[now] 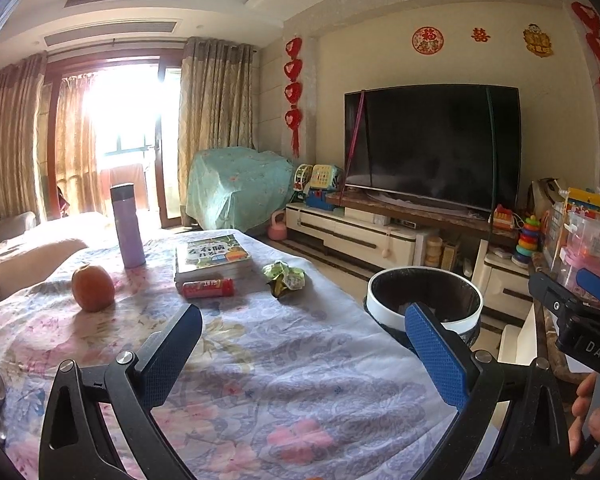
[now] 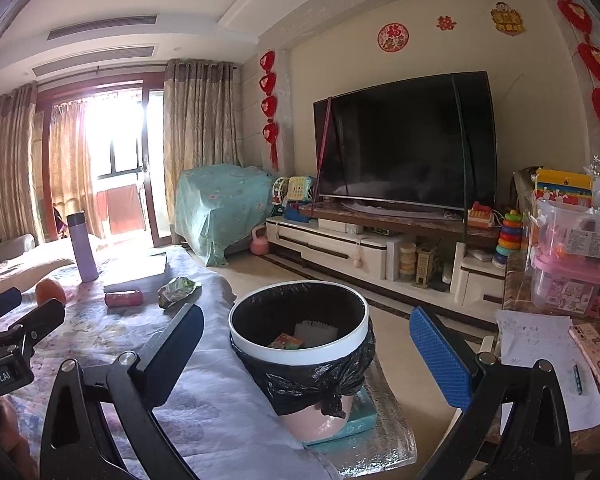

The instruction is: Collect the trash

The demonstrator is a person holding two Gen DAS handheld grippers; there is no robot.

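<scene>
Looking along the left gripper (image 1: 300,344), its blue ribbed fingers (image 1: 436,356) stand wide apart with nothing between them. A crumpled green wrapper (image 1: 285,276) lies ahead and slightly left of centre on the flowered cloth of the table (image 1: 300,380), well apart from the fingertips. A red can (image 1: 208,288) lies on its side left of it, long axis running across the view, just before the books (image 1: 214,258). An orange (image 1: 93,288) and a tall lilac flask (image 1: 127,226) stand further left. Both trash pieces look nearer to this gripper than to the other. The bin (image 1: 424,304) sits off the table's right edge.

From the right wrist, the right gripper (image 2: 306,354) is likewise spread wide and empty, with the bin (image 2: 300,356) between its fingers, close ahead. Its white rim holds a glossy black bag, and scraps already lie inside. The wrapper (image 2: 178,288) and can (image 2: 124,298) lie far off to the left.
</scene>
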